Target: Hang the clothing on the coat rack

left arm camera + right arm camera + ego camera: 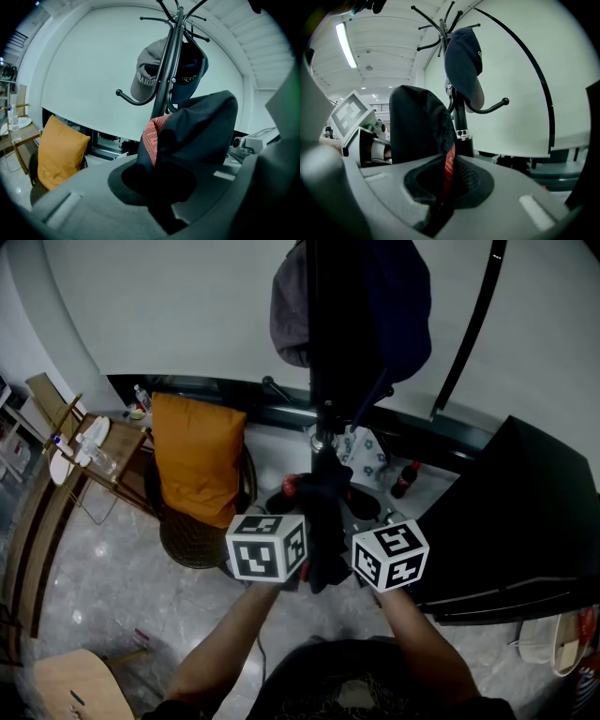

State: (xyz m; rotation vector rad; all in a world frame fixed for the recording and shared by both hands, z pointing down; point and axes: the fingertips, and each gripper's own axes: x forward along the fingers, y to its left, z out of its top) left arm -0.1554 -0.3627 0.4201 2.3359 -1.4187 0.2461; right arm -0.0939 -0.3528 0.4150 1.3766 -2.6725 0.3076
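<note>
Two grippers, left gripper [161, 206] and right gripper [440, 206], pinched the dark garment [323, 521] at centre frame, just before the coat rack [165, 75]; bunched cloth could miss a hook [133, 102] or dislodge the cap [145, 77].

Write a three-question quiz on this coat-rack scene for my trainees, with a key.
1. True or false: the coat rack is bare.
2. The dark garment is held by: A) nothing B) one gripper C) both grippers.
3. What colour is the cushion?
Key: 1. False, a grey cap hangs on it. 2. C, the left gripper and the right gripper are each shut on it. 3. Orange.
</note>
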